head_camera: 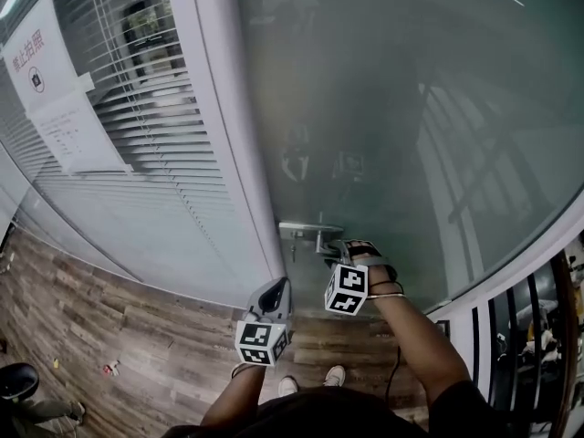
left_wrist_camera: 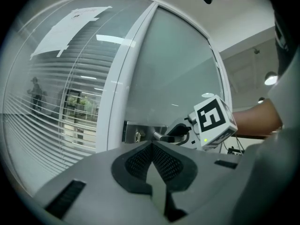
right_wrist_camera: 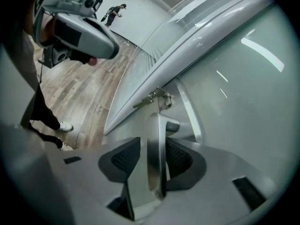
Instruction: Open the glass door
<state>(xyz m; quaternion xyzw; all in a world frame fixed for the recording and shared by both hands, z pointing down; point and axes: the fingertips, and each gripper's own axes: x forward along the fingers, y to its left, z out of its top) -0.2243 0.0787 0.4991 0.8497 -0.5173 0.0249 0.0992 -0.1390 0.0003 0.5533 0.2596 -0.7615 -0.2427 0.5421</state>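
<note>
The frosted glass door (head_camera: 392, 108) stands shut against its white frame (head_camera: 233, 135). Its metal lever handle (head_camera: 310, 229) sticks out near the frame edge. My right gripper (head_camera: 339, 245) points down at the door with the lever (right_wrist_camera: 157, 149) lying between its jaws. Its left pad (right_wrist_camera: 124, 158) stands clear of the metal, so the right gripper (right_wrist_camera: 152, 146) is open around the handle. My left gripper (head_camera: 274, 295) hangs lower and nearer to me, short of the door. In the left gripper view its pads (left_wrist_camera: 140, 161) meet at the tip and hold nothing, with the handle (left_wrist_camera: 161, 136) just beyond.
Left of the frame runs a glass wall with slatted blinds (head_camera: 137, 108) and paper notices (head_camera: 46, 80). A lock with a key (right_wrist_camera: 157, 96) sits beside the handle. Wood floor (head_camera: 137, 336) lies below, with the person's shoes (head_camera: 310, 380). Dark railings (head_camera: 529, 336) stand at the right.
</note>
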